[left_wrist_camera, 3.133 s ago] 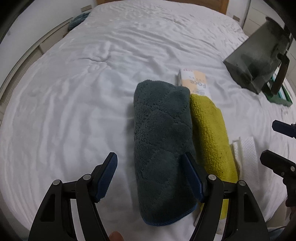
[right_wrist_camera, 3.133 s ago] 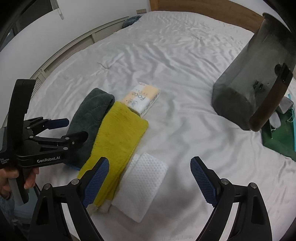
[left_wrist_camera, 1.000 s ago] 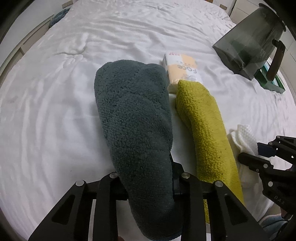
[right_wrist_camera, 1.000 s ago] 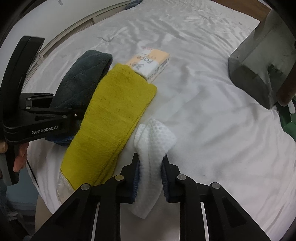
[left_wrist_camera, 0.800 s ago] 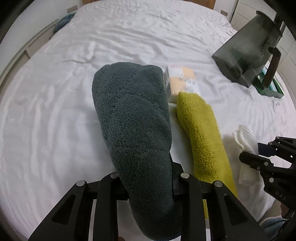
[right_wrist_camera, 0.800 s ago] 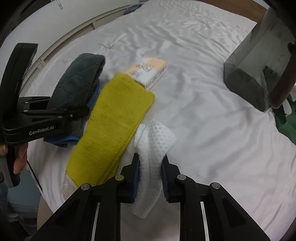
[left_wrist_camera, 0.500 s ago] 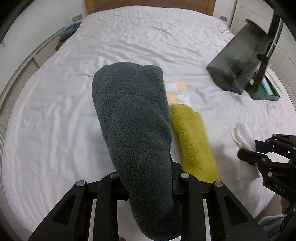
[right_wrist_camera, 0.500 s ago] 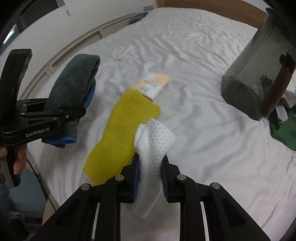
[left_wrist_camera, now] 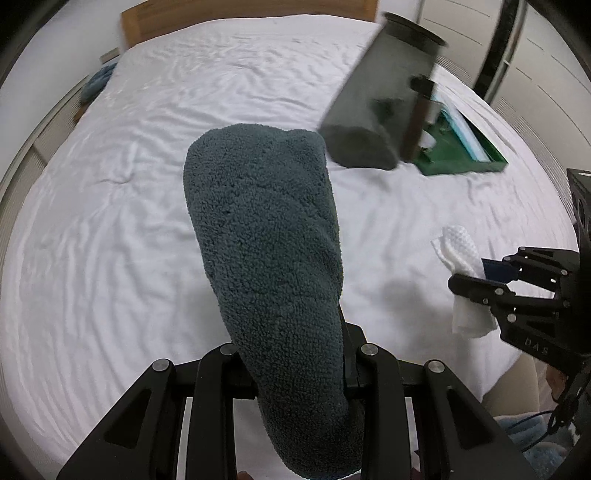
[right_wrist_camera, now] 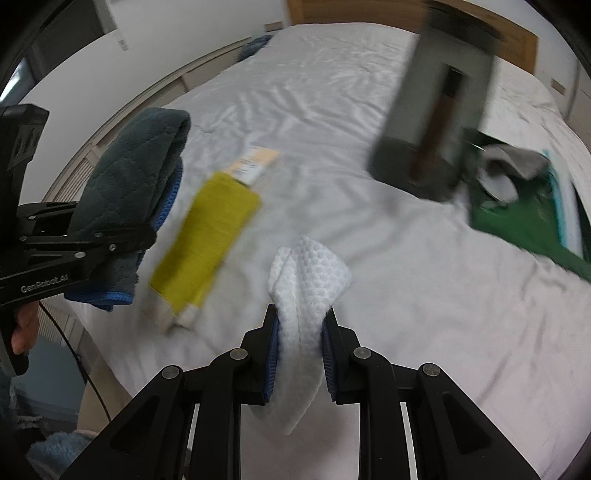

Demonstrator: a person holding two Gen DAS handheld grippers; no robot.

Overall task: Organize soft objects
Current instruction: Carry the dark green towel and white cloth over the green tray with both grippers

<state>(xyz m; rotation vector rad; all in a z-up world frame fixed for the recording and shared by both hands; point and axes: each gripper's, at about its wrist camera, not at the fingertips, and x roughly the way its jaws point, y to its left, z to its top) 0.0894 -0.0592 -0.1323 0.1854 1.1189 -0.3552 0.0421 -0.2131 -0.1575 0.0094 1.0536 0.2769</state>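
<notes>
My left gripper [left_wrist_camera: 295, 369] is shut on a folded dark teal towel [left_wrist_camera: 266, 251] and holds it up above the white bed [left_wrist_camera: 110, 221]. It also shows in the right wrist view [right_wrist_camera: 129, 177] at the left. My right gripper [right_wrist_camera: 299, 332] is shut on a white waffle cloth [right_wrist_camera: 306, 280], lifted off the bed; it shows in the left wrist view [left_wrist_camera: 461, 251] at the right. A yellow-green towel [right_wrist_camera: 210, 225] lies on the bed between them, with a pack of face tissues [right_wrist_camera: 255, 162] at its far end.
A dark grey bin with a brown handle [left_wrist_camera: 384, 96] lies tilted on the bed at the far right. Beside it is a green tray [left_wrist_camera: 465, 155] with grey cloth in it [right_wrist_camera: 509, 166]. A wooden headboard [left_wrist_camera: 221, 11] is at the far end.
Both grippers closed on their cloths, then lifted them off the bed and swung to the right. The yellow-green towel and tissue pack stayed on the bed.
</notes>
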